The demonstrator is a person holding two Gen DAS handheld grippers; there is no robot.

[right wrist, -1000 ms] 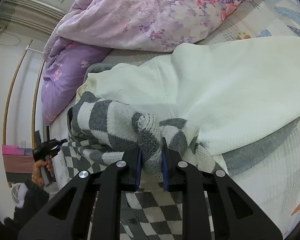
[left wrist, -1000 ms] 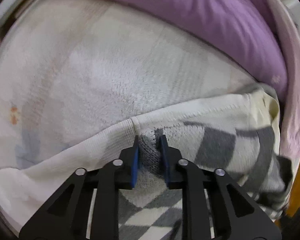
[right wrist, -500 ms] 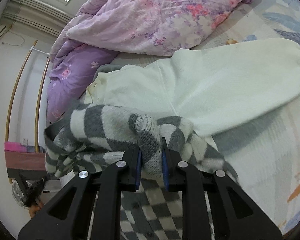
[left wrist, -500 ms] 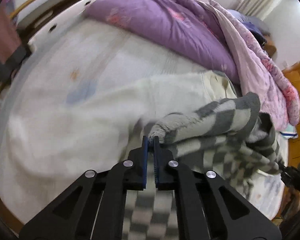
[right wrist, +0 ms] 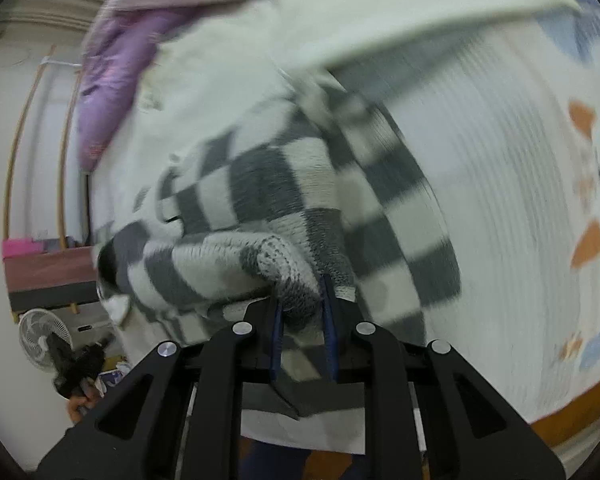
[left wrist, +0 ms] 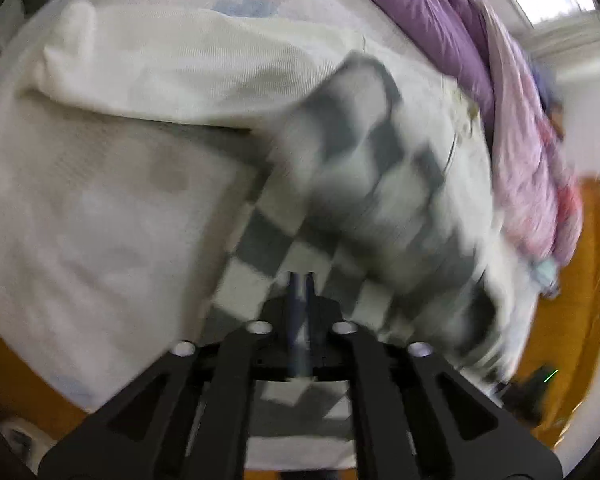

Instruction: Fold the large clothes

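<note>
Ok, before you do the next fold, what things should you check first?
1. Left gripper has the checkered sweater: ok, its fingers are pinched nearly together on the knit.
2. Right gripper has the sweater: ok, a thick gray bunch sits between its fingers.
3. Both grips sit on matching corners: cannot tell, the pictures are blurred.
4. Sweater lies flat: not ok, it is bunched and partly draped over the cream garment.
5. Purple quilt clear of the sweater: ok, it lies along the bed's far side.
6. Bed sheet beside the sweater bare for laying down: ok.
</note>
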